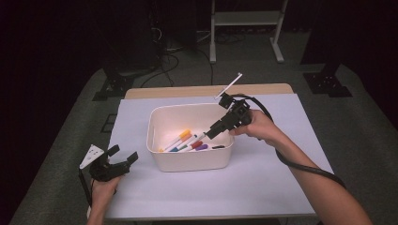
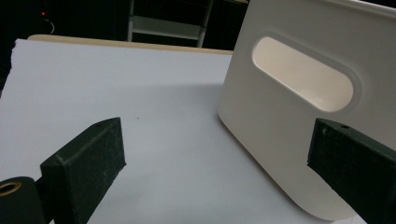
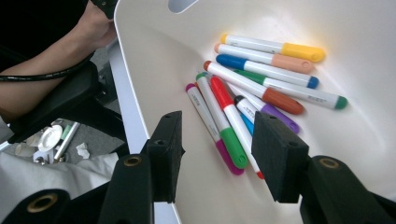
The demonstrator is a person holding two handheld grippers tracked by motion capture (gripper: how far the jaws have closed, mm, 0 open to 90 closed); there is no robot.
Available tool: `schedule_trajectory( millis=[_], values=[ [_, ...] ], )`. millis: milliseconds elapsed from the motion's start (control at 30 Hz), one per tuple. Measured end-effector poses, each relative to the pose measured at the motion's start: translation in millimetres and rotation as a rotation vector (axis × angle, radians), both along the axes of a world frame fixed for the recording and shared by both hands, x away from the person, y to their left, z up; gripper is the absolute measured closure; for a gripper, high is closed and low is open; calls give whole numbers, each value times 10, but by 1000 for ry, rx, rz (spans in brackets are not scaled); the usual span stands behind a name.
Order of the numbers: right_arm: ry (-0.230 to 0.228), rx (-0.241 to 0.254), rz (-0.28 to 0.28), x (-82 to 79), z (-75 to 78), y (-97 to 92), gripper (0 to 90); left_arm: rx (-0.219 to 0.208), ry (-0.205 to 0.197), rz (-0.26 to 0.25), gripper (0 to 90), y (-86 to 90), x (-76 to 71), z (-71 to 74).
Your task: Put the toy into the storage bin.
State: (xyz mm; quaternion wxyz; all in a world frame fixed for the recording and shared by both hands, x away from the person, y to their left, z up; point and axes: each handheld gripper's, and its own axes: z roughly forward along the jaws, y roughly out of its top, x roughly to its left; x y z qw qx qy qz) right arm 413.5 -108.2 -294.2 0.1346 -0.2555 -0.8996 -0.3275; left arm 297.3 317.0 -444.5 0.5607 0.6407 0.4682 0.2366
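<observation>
Black foam pads face each other on the left gripper (image 1: 123, 158), which rests low at the near left corner of the counter (image 1: 263, 187); its fingers (image 2: 88, 165) stand wide with nothing between them, pointed at the end wall of the bin (image 2: 299, 140), just short of it. White sheeting covers the counter around it.

Farther in, the bin (image 1: 190, 161) sits mid-counter, a white tub with a slot handle in its end wall. On its floor lies a loose pile of markers (image 3: 254, 91), white barrels with coloured caps: yellow, peach, blue, green, orange, purple, red and magenta, overlapping at different angles.

Over the bin's right rim hangs the right gripper (image 1: 210, 133), held from the right and tipped down into the tub. Its fingers (image 3: 280, 154) are apart, part-way open and holding nothing, above the near ends of the markers without touching them.

Beyond the counter's far edge lie grey floor, cables and a white frame.
</observation>
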Motion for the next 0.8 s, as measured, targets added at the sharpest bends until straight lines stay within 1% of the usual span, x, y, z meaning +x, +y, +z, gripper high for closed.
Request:
schedule_trajectory(
  millis=[133, 167, 200, 267, 300, 367, 400, 433, 467, 500, 533, 567, 733, 767, 800],
  values=[
    [-16, 8, -17, -9, 46, -92, 514, 3, 2, 2, 27, 10, -7, -4],
    [-24, 14, -29, -11, 62, -154, 509, 3, 1, 2, 27, 8, -11, -1],
    [-24, 14, -29, -11, 62, -154, 509, 3, 1, 2, 27, 8, -11, -1],
    [-34, 17, -45, -18, 79, -256, 500, 7, 0, 1, 27, 1, -20, 5],
    [-34, 17, -45, -18, 79, -256, 500, 7, 0, 1, 27, 1, -20, 5],
    [-32, 27, -59, -24, 93, -334, 499, 2, 3, 1, 27, -2, -21, 2],
    [-39, 22, -63, -30, 96, -368, 494, 5, 2, 1, 27, -2, -24, 2],
    [-43, 33, -72, -34, 96, -438, 494, 3, 3, 5, 27, 0, -28, 6],
    [-43, 33, -72, -34, 96, -438, 494, 3, 3, 5, 27, 0, -28, 6],
    [-45, 36, -86, -43, 89, -521, 493, 5, 1, 6, 27, 2, -30, 7],
    [-45, 36, -86, -43, 89, -521, 493, 5, 1, 6, 27, 2, -30, 7],
    [-53, 37, -88, -43, 76, -563, 492, 7, 2, 6, 27, 5, -32, 6],
    [-43, 36, -121, -83, -1, -782, 486, 10, 3, 11, 27, 17, -53, 4],
    [-42, 46, -138, -91, -45, -869, 484, 5, 5, 14, 27, 22, -60, 6],
    [-42, 46, -138, -91, -45, -869, 484, 5, 5, 14, 27, 22, -60, 6]
  ],
)
